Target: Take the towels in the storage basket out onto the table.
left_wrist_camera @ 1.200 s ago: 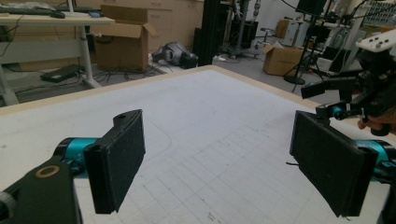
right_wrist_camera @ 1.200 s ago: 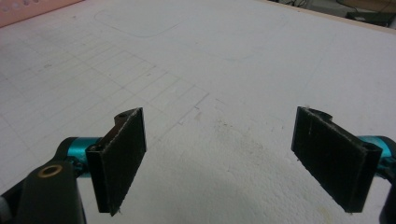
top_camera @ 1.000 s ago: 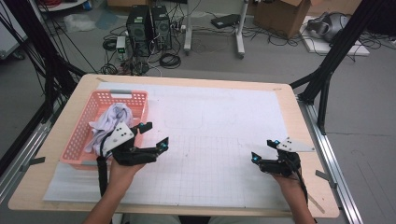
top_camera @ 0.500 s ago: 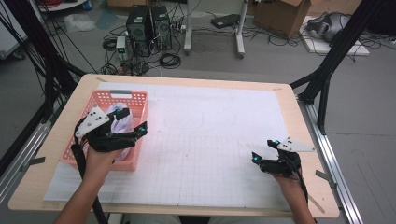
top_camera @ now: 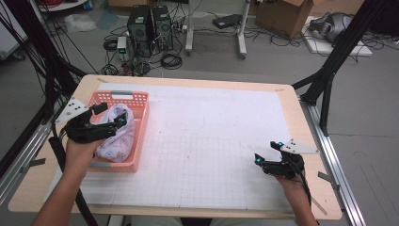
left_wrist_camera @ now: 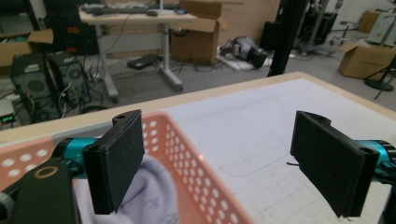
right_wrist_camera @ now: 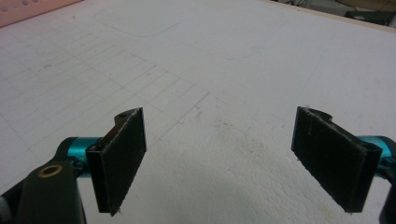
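A pink plastic basket (top_camera: 141, 115) stands at the table's left and holds a bundled white patterned cloth (top_camera: 117, 136). My left gripper (top_camera: 109, 115) hovers over the basket, open, its jaws wide apart with nothing between them. In the left gripper view the cloth (left_wrist_camera: 154, 200) lies low behind the left jaw, inside the basket's perforated wall (left_wrist_camera: 187, 154). My right gripper (top_camera: 267, 153) rests near the table's front right, open and empty over the white gridded mat (right_wrist_camera: 201, 84).
The white gridded mat (top_camera: 211, 141) covers most of the wooden table (top_camera: 301, 122). Beyond the far edge are computer towers (top_camera: 150, 23), cables, desk legs and cardboard boxes (top_camera: 282, 14). Black frame struts (top_camera: 329, 70) rise at both sides.
My left gripper has moved left and away from the mat's middle to above the basket. The right gripper has stayed put.
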Demonstrator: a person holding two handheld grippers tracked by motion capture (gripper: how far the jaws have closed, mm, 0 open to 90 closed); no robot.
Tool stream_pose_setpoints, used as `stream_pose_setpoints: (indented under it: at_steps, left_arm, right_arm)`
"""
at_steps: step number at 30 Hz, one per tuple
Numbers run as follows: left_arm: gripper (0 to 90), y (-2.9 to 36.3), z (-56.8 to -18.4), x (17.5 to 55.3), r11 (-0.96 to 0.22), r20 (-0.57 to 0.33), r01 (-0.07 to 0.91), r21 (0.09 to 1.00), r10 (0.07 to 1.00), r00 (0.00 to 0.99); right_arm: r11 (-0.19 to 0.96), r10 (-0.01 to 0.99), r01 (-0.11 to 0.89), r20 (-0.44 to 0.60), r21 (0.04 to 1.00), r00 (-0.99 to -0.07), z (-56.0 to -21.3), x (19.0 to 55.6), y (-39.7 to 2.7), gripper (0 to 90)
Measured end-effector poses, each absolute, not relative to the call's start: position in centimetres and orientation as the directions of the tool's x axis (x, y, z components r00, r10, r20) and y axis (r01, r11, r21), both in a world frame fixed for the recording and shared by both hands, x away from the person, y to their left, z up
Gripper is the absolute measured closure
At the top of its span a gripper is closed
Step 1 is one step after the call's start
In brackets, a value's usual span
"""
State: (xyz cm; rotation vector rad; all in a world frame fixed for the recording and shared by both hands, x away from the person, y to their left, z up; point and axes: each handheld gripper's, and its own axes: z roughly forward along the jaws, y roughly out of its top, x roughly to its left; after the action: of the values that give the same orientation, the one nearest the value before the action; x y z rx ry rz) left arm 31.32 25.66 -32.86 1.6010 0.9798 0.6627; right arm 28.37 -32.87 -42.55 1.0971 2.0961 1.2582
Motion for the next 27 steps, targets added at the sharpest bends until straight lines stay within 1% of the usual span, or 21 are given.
stream_pose_setpoints:
  at_steps: [1,2,3,5,6,8,11,13,18,19,22,23,25,27]
  left_arm:
    - [18.0,25.7,-32.9,31.3,-0.067,-0.073,0.253,0.965,0.861,0.503]
    - [18.0,26.3,-33.2,32.0,-0.081,-0.073,0.289,0.954,0.871,0.486]
    - [17.9,26.3,-33.2,32.0,-0.081,-0.073,0.289,0.954,0.871,0.486]
    - [17.1,27.0,-33.6,32.7,-0.102,-0.065,0.326,0.940,0.884,0.463]
    - [17.1,27.4,-34.2,33.6,-0.123,-0.065,0.380,0.917,0.893,0.445]
    - [17.1,27.5,-34.9,34.4,-0.139,-0.065,0.433,0.891,0.903,0.424]
    - [17.2,27.4,-35.8,35.2,-0.162,-0.059,0.486,0.859,0.911,0.408]
    - [17.3,27.2,-36.4,35.6,-0.198,-0.031,0.523,0.829,0.918,0.396]
    - [17.9,26.7,-37.6,36.6,-0.239,-0.009,0.618,0.749,0.929,0.370]
    - [17.9,26.7,-37.6,36.6,-0.239,-0.009,0.618,0.749,0.929,0.370]
    - [17.4,26.6,-38.9,37.5,-0.253,0.013,0.681,0.687,0.942,0.337]
    - [16.4,26.6,-38.9,37.5,-0.253,0.013,0.681,0.687,0.942,0.337]
    - [15.4,26.7,-39.9,38.0,-0.235,-0.036,0.722,0.650,0.940,0.339]
    - [12.2,26.7,-40.3,38.2,-0.244,-0.043,0.734,0.633,0.936,0.349]
  right_arm:
    - [0.265,0.816,0.398,0.015,0.879,-0.578,-42.6,28.4,-32.9,16.7]
    - [0.265,0.816,0.397,0.015,0.879,-0.578,-42.6,28.4,-32.8,16.7]
    - [0.264,0.817,0.398,0.016,0.879,-0.577,-42.6,28.4,-32.8,16.7]
    - [0.262,0.817,0.402,0.020,0.877,-0.576,-42.6,28.4,-32.8,16.7]
    - [0.262,0.817,0.402,0.020,0.877,-0.576,-42.6,28.4,-32.8,16.7]
    - [0.264,0.816,0.399,0.017,0.878,-0.578,-42.6,28.5,-32.8,16.7]
    - [0.265,0.817,0.398,0.015,0.878,-0.577,-42.6,28.5,-32.8,16.7]
    - [0.259,0.818,0.404,0.023,0.877,-0.574,-42.6,28.5,-32.8,16.7]
    - [0.258,0.819,0.406,0.024,0.877,-0.573,-42.6,28.5,-32.9,16.7]
    - [0.259,0.819,0.405,0.022,0.877,-0.573,-42.6,28.5,-32.9,16.7]
    - [0.261,0.819,0.402,0.020,0.878,-0.574,-42.6,28.5,-32.8,16.7]
    - [0.258,0.819,0.405,0.023,0.877,-0.573,-42.6,28.5,-32.8,16.7]
    - [0.263,0.817,0.404,0.020,0.876,-0.576,-42.6,28.5,-32.8,16.7]
    - [0.268,0.820,0.405,0.014,0.874,-0.573,-42.6,28.5,-32.7,16.7]
